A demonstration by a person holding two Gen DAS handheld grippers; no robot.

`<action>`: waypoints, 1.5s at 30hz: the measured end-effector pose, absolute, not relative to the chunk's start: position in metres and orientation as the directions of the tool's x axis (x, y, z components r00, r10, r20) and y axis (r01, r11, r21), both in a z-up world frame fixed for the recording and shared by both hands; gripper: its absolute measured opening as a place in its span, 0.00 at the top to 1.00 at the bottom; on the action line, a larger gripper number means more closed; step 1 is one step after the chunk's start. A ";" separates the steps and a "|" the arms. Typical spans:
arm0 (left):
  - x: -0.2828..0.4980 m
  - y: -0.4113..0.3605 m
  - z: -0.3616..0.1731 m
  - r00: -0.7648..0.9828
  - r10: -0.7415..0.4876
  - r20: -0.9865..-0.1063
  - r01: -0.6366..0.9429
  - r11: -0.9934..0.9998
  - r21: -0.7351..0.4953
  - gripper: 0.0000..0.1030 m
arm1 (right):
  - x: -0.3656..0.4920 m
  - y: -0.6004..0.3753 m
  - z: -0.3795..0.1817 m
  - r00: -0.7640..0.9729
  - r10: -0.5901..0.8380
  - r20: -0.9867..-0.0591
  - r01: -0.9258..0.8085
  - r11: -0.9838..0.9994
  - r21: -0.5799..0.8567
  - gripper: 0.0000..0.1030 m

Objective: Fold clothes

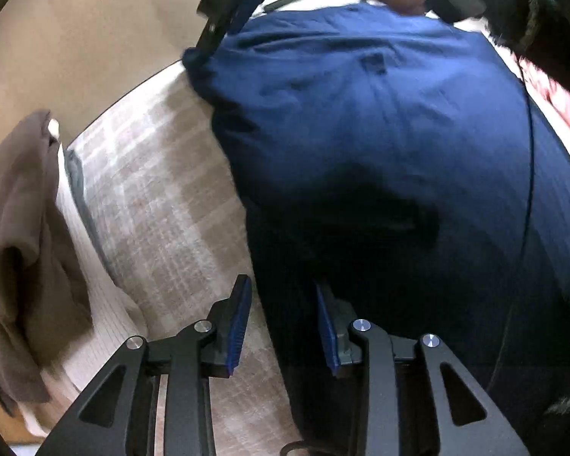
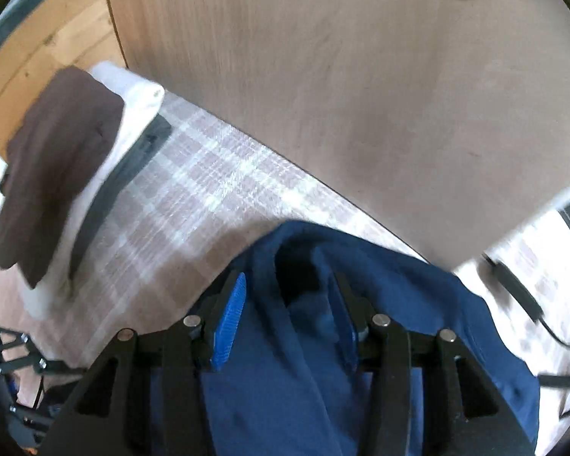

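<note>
Lying on a checked cloth, the dark blue garment spreads below both claws. The left claw stands parted over its edge, pads not pressing the fabric. The right claw is also parted above a blue fold. A brown garment rests on white folded clothes nearby.

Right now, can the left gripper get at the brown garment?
Probably yes. The left gripper stands open over the blue garment's edge; only bare plaid cover lies between it and the brown garment.
</note>
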State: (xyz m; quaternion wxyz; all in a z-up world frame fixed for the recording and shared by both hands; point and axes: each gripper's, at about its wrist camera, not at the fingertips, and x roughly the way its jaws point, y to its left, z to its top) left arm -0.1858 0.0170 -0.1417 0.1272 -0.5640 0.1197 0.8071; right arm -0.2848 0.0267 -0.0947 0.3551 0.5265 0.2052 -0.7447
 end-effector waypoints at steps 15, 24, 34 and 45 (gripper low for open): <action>-0.162 -0.026 -0.139 -0.415 0.097 -0.905 -0.141 -0.989 -0.041 0.87 | -0.288 0.005 -0.105 -0.278 -0.334 -0.901 0.765 -0.645 0.003 0.90; -0.141 -0.041 -0.130 -0.398 0.024 -0.917 -0.097 -0.995 0.016 0.78 | -0.265 0.041 -0.048 -0.421 -0.348 -0.838 0.730 -0.679 -0.084 0.64; -0.071 -0.050 -0.072 -0.444 -0.123 -0.887 0.000 -0.990 0.138 0.77 | -0.139 0.078 -0.030 -0.307 -0.429 -0.849 0.805 -0.594 0.009 0.54; 0.048 -0.018 -0.064 -0.421 -0.128 -0.898 0.126 -0.989 0.082 0.73 | -0.083 0.020 -0.101 -0.242 -0.338 -0.909 0.840 -0.542 -0.022 0.53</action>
